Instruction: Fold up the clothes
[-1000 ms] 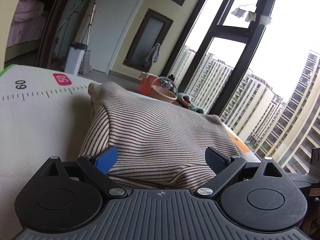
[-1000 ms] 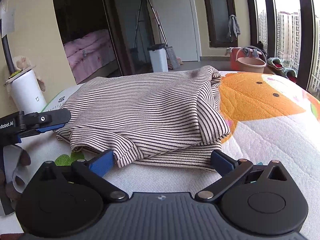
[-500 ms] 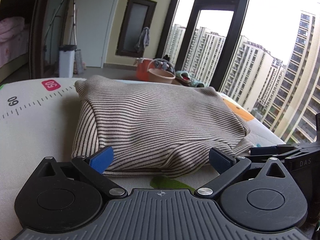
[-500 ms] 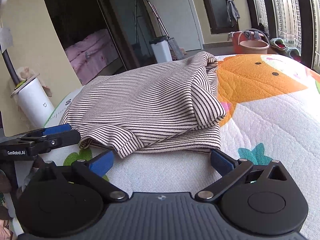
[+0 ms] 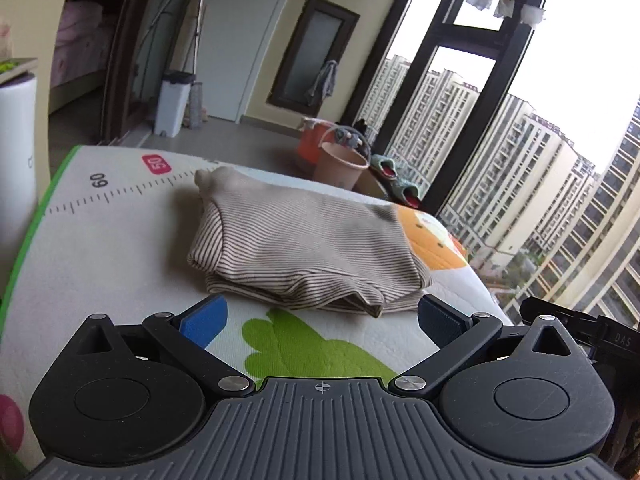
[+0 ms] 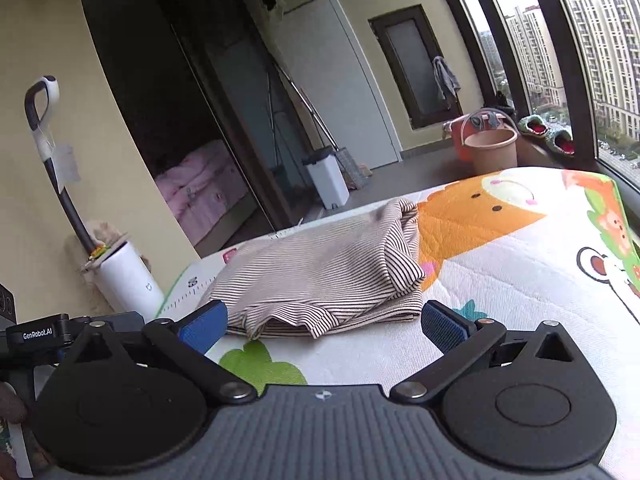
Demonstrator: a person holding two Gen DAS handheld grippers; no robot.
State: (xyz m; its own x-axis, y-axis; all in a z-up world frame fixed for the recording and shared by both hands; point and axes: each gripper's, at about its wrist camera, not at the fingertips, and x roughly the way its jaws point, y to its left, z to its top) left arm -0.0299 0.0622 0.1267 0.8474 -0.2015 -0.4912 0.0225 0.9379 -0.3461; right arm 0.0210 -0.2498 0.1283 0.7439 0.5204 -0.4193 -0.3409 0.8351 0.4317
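Observation:
A beige shirt with thin dark stripes (image 5: 304,252) lies folded in a compact stack on the printed play mat (image 5: 112,256). In the right wrist view the same striped shirt (image 6: 320,276) rests left of an orange cartoon print. My left gripper (image 5: 322,320) is open, just short of the shirt's near edge, with nothing between its blue pads. My right gripper (image 6: 324,324) is also open, held back from the shirt's near hem and apart from it. Each gripper shows at the edge of the other's view.
The mat (image 6: 520,280) covers a raised surface with a ruler print along one side. A white cylinder appliance (image 6: 128,280) stands off the mat's left edge. Buckets (image 6: 490,148) and slippers sit on the floor by tall windows. A white bin (image 5: 174,104) stands near the door.
Both grippers have drawn back and risen away from the folded shirt, which now looks smaller and farther off. More bare mat shows in front of each. Both stayed open.

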